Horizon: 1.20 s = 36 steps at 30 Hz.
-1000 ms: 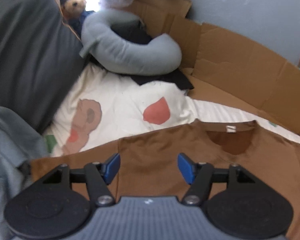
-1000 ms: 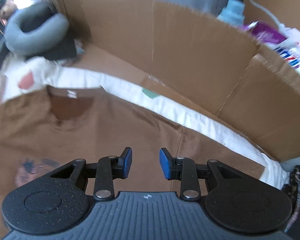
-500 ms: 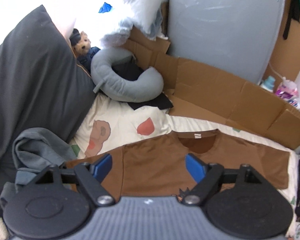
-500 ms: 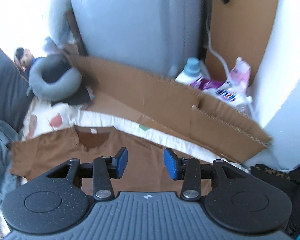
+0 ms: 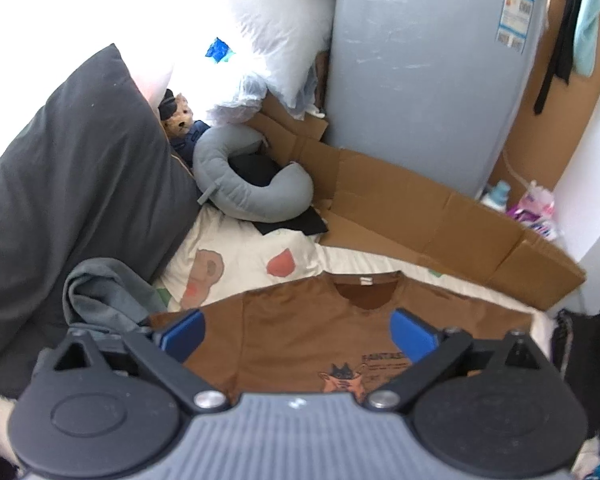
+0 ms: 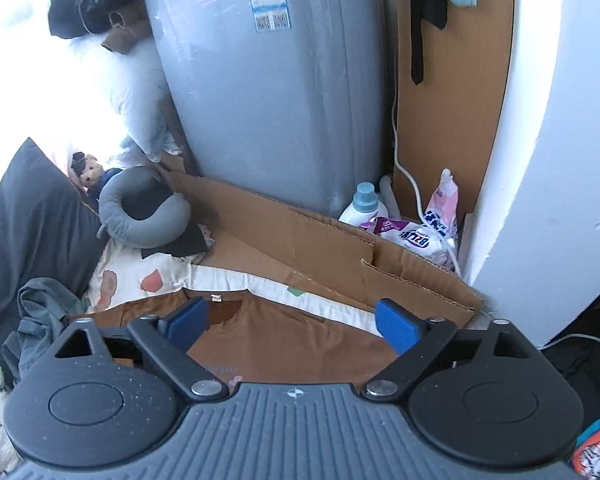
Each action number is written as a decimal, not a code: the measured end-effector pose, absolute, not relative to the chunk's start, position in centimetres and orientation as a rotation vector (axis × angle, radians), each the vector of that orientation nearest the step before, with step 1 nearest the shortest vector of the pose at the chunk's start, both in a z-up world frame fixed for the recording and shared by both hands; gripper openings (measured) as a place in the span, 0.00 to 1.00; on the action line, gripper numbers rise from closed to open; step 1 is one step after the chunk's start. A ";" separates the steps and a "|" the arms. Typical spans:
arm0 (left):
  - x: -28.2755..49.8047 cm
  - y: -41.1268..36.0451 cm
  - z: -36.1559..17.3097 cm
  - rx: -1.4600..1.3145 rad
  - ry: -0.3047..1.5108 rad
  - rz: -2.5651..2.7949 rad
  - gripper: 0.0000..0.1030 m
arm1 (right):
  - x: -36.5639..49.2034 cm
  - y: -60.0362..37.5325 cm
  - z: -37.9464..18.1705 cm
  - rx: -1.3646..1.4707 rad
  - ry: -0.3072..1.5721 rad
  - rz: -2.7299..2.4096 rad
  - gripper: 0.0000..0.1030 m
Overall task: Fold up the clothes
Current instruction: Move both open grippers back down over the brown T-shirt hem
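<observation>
Grippers held clear above the bed: left gripper (image 5: 298, 334) and right gripper (image 6: 292, 322) both spread wide, holding nothing. To fold cleanly, each should pinch a single edge of fabric and carry it over evenly. Beyond them, the brown T-shirt (image 5: 300, 328) lies flat and unfolded on the patterned sheet (image 5: 244, 260), print up, sleeves out, collar toward the cardboard (image 5: 420, 208).
</observation>
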<state>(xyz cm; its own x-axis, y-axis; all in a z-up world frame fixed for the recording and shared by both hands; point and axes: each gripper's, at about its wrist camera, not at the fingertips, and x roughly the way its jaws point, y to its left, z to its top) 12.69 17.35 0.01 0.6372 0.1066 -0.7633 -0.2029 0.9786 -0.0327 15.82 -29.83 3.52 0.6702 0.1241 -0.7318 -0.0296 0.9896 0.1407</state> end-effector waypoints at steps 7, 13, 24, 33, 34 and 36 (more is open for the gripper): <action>10.0 18.0 2.7 -0.165 0.849 0.219 0.99 | 13.4 -30.1 6.0 0.108 0.848 0.111 0.94; 7.9 18.4 4.5 -0.195 0.848 0.249 0.99 | 11.8 -30.8 8.8 0.072 0.823 0.139 0.94; 5.3 18.9 4.3 -0.219 0.890 0.291 0.99 | 7.4 -34.9 16.1 0.014 0.758 0.171 0.94; 3.1 19.2 2.0 -0.233 0.923 0.287 0.99 | 4.3 -37.4 14.2 -0.008 0.812 0.168 0.94; 2.9 19.3 1.4 -0.238 0.930 0.287 0.99 | 3.9 -37.5 13.5 -0.008 0.818 0.172 0.94; 2.2 19.5 0.2 -0.256 0.942 0.286 0.99 | 3.1 -37.7 11.9 -0.004 0.831 0.179 0.94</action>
<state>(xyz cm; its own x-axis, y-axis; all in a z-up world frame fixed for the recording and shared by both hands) 2.21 19.52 0.21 0.5562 0.1287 -0.8210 -0.3493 0.9326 -0.0905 3.09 -37.70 11.93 0.6598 0.1566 -0.7349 -0.1597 0.9849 0.0664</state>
